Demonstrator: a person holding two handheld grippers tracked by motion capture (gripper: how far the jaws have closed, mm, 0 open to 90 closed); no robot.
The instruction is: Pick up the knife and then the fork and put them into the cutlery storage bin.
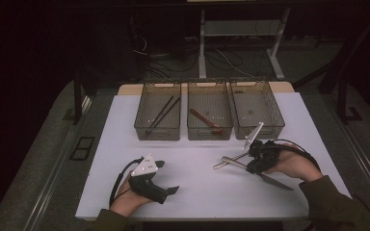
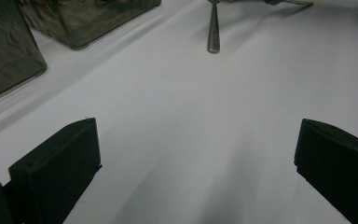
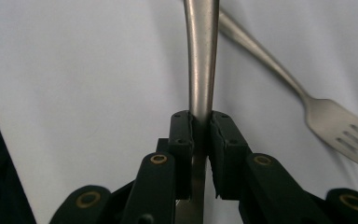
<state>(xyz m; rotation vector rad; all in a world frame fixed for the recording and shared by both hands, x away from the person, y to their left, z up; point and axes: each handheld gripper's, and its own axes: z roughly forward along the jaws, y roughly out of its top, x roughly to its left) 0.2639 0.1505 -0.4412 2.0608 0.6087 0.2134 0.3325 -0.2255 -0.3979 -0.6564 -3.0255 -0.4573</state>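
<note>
Knife clamped in right gripper jaws; fork beside it.

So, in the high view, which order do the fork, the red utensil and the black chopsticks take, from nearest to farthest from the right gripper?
From the right gripper:
1. The fork, on the white table just left of it, almost touching.
2. The red utensil, in the middle bin, farther back.
3. The black chopsticks, in the left bin, farthest.

Lab: white test table, floor cables, desk frame.
</note>
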